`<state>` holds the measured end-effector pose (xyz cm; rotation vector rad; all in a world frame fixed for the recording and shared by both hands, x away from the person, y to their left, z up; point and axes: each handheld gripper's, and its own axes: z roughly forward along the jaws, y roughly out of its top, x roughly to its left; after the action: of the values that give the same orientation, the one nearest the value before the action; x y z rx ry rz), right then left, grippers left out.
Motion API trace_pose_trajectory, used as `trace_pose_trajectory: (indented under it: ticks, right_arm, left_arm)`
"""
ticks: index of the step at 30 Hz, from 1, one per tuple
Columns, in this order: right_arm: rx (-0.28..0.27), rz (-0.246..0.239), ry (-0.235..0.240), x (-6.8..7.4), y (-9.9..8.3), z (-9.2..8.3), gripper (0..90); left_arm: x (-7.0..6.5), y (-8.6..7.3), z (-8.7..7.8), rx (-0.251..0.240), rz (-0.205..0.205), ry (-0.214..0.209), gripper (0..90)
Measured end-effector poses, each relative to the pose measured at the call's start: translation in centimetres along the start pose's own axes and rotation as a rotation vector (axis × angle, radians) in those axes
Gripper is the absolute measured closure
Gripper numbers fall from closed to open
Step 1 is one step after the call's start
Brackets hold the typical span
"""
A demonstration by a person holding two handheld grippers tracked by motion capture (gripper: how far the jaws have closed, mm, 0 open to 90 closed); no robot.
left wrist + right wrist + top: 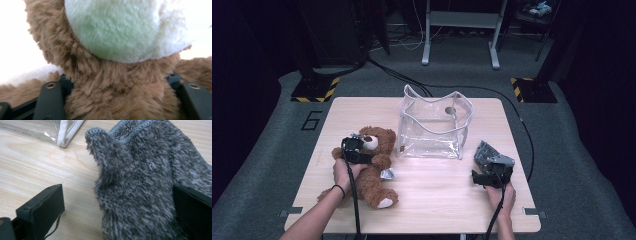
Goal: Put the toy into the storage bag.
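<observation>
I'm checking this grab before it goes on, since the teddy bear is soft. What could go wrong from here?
1. The left gripper has its jaws around the teddy bear at the neck; plush may compress and slip out if lifted.
2. The clear bag stands close beside the bear, so a lift or swing could knock it over.
3. The right gripper has one jaw clear of the grey cloth; it may snag.

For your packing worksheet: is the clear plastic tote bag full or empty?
Empty: the clear plastic tote bag stands upright on the table, nothing visible inside.
</observation>
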<state>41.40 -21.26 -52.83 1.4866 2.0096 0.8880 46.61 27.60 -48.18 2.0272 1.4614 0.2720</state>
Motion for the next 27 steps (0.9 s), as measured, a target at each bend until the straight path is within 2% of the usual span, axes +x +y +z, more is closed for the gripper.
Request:
trace_pose_trajectory:
  ticks: [5, 9, 11, 12, 15, 16, 27]
  right_arm:
    - [-0.001, 0.006, 0.003, 0.0, 0.0, 0.0, 0.1]
    - [0.000, 0.002, 0.002, 0.0, 0.0, 0.0, 0.1]
    - [0.000, -0.002, 0.003, 0.0, 0.0, 0.0, 0.2]
    - [0.000, -0.002, 0.002, 0.0, 0.0, 0.0, 0.2]
    - [-0.001, -0.001, 0.004, -0.1, 0.0, 0.0, 0.3]
    - [0.000, -0.001, 0.002, -0.1, 0.0, 0.0, 0.3]
    - [-0.001, 0.000, 0.004, -0.1, 0.0, 0.0, 0.4]
  left_arm:
    - [0.1, -0.3, -0.5, -0.044, 0.015, -0.002, 44.5]
    - [0.6, -0.5, -1.2, -0.086, -0.010, -0.024, 47.5]
    - [1.2, -0.5, -1.5, -0.099, -0.037, -0.041, 47.7]
    - [1.4, -0.5, -1.8, -0.097, -0.030, -0.040, 48.1]
    - [1.7, -0.5, -2.3, -0.123, -0.048, -0.049, 48.5]
    - [1.7, -0.5, -2.4, -0.118, -0.052, -0.055, 48.6]
    - [0.6, -0.4, -4.1, -0.163, -0.010, -0.066, 49.5]
